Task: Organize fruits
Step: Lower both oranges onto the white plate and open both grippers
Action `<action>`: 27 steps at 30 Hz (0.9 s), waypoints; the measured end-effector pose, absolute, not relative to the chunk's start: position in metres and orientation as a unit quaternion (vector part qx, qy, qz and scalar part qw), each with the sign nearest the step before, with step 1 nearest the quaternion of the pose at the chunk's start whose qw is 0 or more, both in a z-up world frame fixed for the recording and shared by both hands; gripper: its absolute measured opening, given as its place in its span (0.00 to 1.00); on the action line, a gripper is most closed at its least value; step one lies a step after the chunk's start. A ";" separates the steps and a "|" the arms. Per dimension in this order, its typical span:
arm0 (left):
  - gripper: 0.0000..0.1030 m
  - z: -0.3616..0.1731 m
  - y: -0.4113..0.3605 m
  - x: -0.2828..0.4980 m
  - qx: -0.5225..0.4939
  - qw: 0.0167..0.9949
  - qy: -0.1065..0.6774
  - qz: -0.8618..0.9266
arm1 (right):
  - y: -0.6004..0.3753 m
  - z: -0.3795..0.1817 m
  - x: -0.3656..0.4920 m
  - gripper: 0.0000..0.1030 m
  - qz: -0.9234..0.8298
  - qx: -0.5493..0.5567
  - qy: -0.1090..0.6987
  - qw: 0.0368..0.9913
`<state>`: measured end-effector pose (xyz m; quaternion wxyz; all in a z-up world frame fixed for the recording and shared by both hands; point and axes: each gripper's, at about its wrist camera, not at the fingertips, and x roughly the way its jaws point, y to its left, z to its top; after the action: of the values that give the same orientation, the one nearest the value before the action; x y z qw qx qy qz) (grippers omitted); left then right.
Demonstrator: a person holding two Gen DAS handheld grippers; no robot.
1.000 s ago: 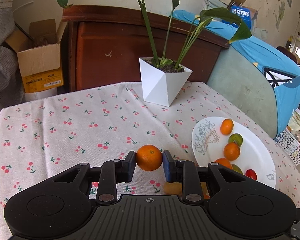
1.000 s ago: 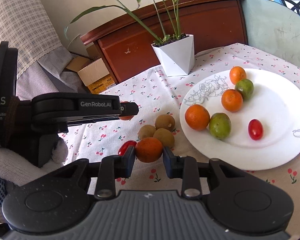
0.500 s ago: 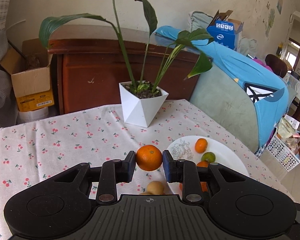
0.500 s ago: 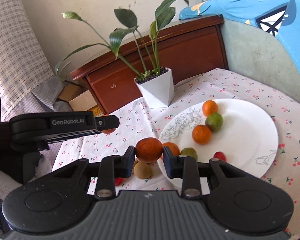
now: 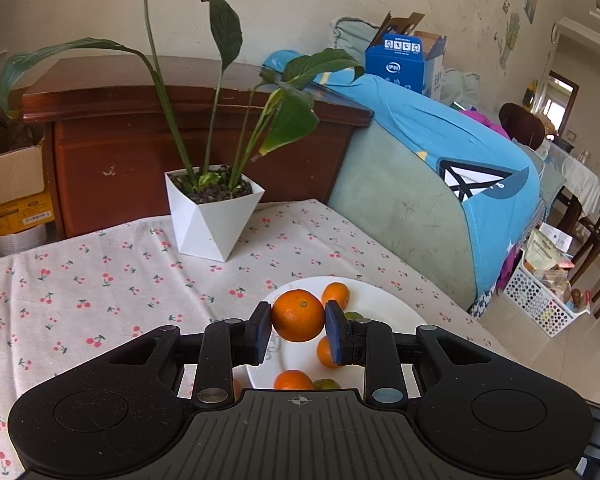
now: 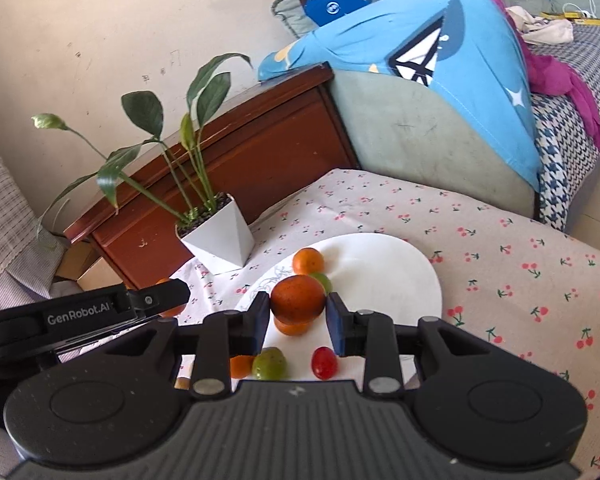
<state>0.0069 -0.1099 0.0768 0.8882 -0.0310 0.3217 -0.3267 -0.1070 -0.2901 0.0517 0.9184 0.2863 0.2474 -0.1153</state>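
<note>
The left hand-held gripper (image 5: 298, 330) is squeezed tight on a bright orange (image 5: 298, 315). The right hand-held gripper (image 6: 298, 322) is squeezed on a darker orange (image 6: 298, 299). Both fruits hang in the air over the white plate (image 6: 384, 276) on the desk (image 6: 480, 240). On the plate, a red tomato (image 6: 324, 362) lies at 6 o'clock. A potted plant (image 5: 214, 216) stands past the plate at about 11 o'clock.

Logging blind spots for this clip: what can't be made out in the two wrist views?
- Left wrist: near half of the white plate and some fruit are hidden by the left gripper and its orange.
- Right wrist: an orange fruit half hidden behind the right gripper.
- Both: fruit still on the tablecloth cannot be counted.
</note>
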 end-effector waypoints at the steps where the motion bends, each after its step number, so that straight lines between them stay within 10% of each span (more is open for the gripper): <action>1: 0.26 0.076 -0.113 0.006 -0.030 0.887 0.323 -0.329 | -0.293 0.050 -0.108 0.30 -0.121 0.291 0.249 0.916; 27: 0.28 0.050 -0.142 0.009 0.001 0.881 0.344 -0.324 | -0.315 0.026 -0.110 0.33 -0.147 0.372 0.266 0.877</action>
<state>0.0095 -0.1422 0.0498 0.8814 0.0015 0.3438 -0.3240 -0.1099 -0.3154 0.0257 0.8771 0.3717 0.2661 -0.1471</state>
